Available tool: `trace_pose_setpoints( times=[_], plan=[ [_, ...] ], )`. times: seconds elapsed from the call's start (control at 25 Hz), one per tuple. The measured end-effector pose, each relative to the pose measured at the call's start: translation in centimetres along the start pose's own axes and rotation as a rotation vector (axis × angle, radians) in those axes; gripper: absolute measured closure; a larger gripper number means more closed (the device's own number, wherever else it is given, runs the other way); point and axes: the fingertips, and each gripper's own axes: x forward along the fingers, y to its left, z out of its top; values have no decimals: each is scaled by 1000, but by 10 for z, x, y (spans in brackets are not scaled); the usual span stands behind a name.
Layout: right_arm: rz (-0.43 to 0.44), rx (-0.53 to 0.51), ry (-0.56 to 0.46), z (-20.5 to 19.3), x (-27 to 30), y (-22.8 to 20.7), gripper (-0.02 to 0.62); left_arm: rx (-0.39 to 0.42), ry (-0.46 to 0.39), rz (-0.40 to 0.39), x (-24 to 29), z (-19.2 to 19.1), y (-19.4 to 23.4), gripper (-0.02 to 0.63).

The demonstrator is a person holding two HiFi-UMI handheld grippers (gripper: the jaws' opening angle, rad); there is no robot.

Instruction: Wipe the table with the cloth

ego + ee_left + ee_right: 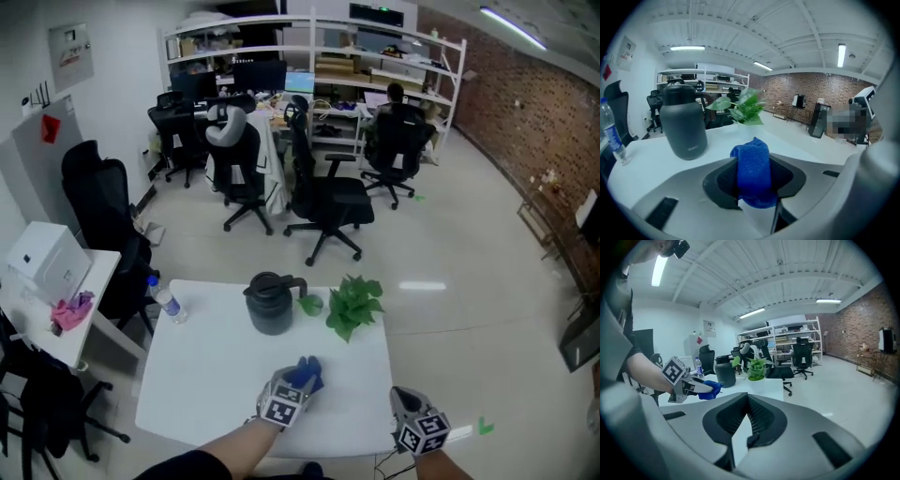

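A bunched blue cloth is clamped between the pads of my left gripper. In the head view this gripper is over the front middle of the white table, with the cloth sticking out ahead of it. Whether the cloth touches the tabletop I cannot tell. My right gripper is at the table's front right corner; in the right gripper view its jaws are shut with nothing between them. That view also shows the left gripper and the cloth off to the left.
A dark lidded jug and a small potted plant stand at the table's far middle. A water bottle stands at its far left corner. Office chairs stand on the floor beyond. A side desk is at the left.
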Motion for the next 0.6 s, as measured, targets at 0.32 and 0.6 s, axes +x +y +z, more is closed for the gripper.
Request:
trace_pose_setpoints(
  times=[0.32, 0.6],
  plan=[
    [193, -95, 1, 35, 101, 145, 583, -70, -4, 125, -120, -46, 121, 468],
    [392, -161, 31, 38, 176, 298, 583, -166, 22, 279, -238, -127, 224, 468]
  ],
)
